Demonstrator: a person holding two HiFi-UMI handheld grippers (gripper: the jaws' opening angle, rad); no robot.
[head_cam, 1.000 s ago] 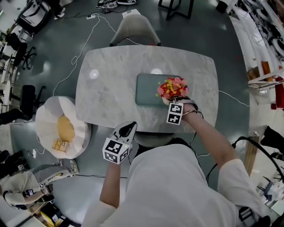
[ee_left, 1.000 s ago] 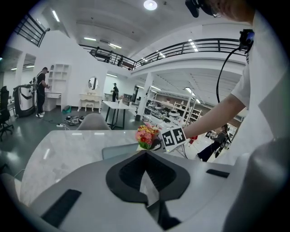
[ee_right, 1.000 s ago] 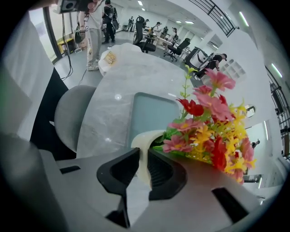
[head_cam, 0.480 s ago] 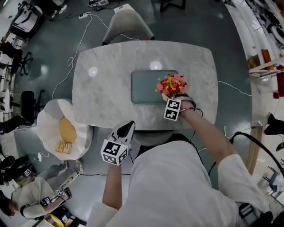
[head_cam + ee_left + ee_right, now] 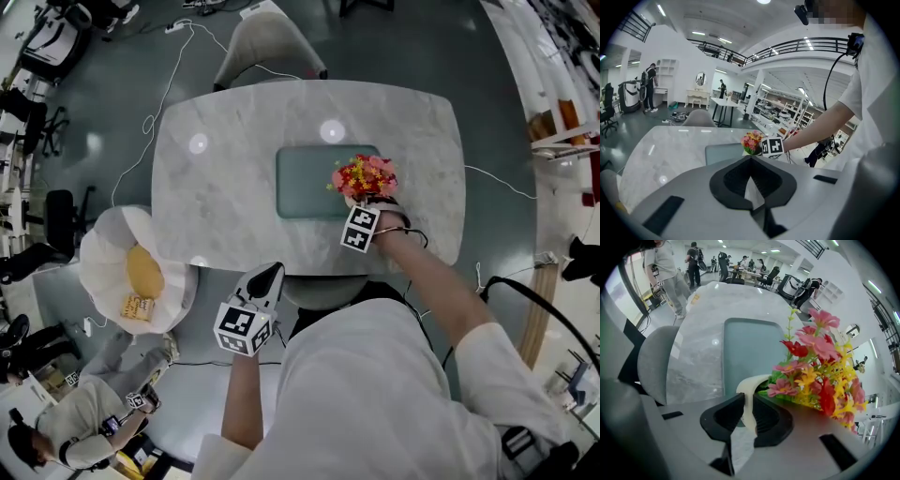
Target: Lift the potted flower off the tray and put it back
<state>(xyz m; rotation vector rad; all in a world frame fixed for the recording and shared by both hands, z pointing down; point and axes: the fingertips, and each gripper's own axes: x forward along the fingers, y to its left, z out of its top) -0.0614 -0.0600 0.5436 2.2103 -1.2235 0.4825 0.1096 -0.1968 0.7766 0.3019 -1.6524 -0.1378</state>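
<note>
The potted flower (image 5: 364, 176), a bunch of red, pink and yellow blooms in a white pot (image 5: 749, 389), is at the right end of the green tray (image 5: 309, 183). My right gripper (image 5: 360, 217) points steeply down and is shut on the pot's near rim, one jaw inside and one outside (image 5: 746, 401). The blooms (image 5: 820, 366) spread to the right of the jaws, over the tray (image 5: 750, 348). Whether the pot's base touches the tray is hidden. My left gripper (image 5: 270, 274) hangs off the table's near edge, shut and empty (image 5: 751, 158).
The marble table (image 5: 216, 178) has bare surface left of the tray. A grey chair (image 5: 267, 47) stands at the far side and another seat (image 5: 323, 292) at the near edge. A white round basket (image 5: 103, 258) sits on the floor at left, with cables beyond.
My right gripper has sunk a little with the pot over the tray's right end. The left gripper has hardly moved.
</note>
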